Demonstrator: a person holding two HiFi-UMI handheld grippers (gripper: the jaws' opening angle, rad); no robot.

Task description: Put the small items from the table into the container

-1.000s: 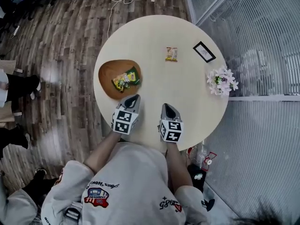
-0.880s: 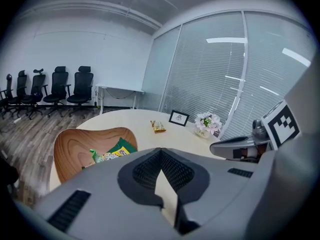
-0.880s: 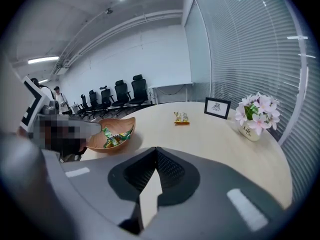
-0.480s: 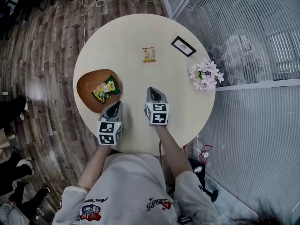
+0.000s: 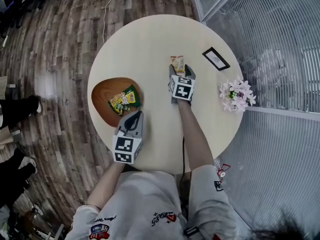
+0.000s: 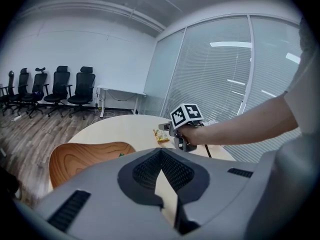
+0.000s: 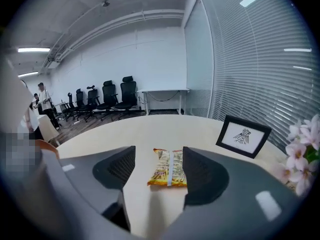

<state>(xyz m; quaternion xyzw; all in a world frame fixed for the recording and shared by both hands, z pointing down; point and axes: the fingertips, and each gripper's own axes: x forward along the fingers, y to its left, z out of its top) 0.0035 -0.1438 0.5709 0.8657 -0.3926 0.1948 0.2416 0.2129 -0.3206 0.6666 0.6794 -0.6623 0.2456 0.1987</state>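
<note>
currently the right gripper (image 5: 180, 70) is out at the far middle of the round pale-wood table (image 5: 150, 39), arm stretched across it, jaws opening. the yellow-orange foil snack packet (image 7: 169, 168) lies flat on the tabletop right between them. pads stand clear of it on both sides, no squeeze. in the head view the packet's far end pokes out past the jaw tips.

the left gripper (image 5: 135, 116) is at the near side of the table, jaws pressed together at the tips, nothing in them. tips sit just beside the near rim of the brown oval wooden bowl (image 5: 100, 93), which is at the table's left edge. the bowl holds green and yellow snack packets (image 5: 122, 100), piled together toward its right side. in the left gripper view only a green corner peeks over the rim.

a black-framed picture card (image 5: 216, 58) stands right of the loose packet, apart from it. a bunch of pink and white flowers (image 5: 237, 94) sits at the table's right edge.
</note>
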